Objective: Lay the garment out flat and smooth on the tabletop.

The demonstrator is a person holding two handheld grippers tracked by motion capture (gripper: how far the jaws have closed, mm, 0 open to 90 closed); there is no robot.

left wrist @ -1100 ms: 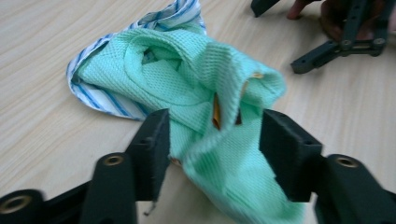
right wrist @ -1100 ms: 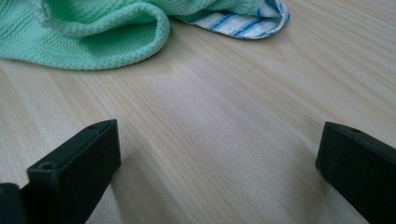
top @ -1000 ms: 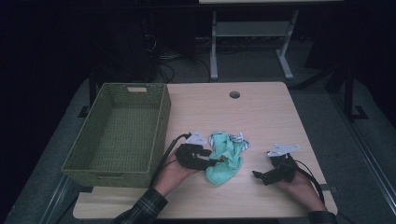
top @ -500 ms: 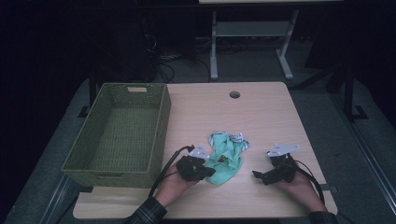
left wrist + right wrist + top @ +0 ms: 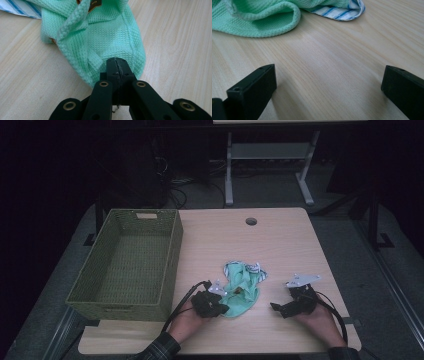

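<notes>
Green woven basket at table's left edge, open-topped; just right of its near corner, left gripper, jaws drawn fully together, having just been closing, pinched on the near hem of the mint-green waffle-knit cloth with fabric caught between the tips. Cloth crumpled at mid-table near the front edge, blue-and-white striped piece tucked at its far side. Farther right, well apart from the cloth, right gripper low over bare wood, jaws spread wide, nothing between.

The left hand-held gripper has its jaws pressed together; the right hand-held gripper, well apart, holds its jaws spread wide.
</notes>
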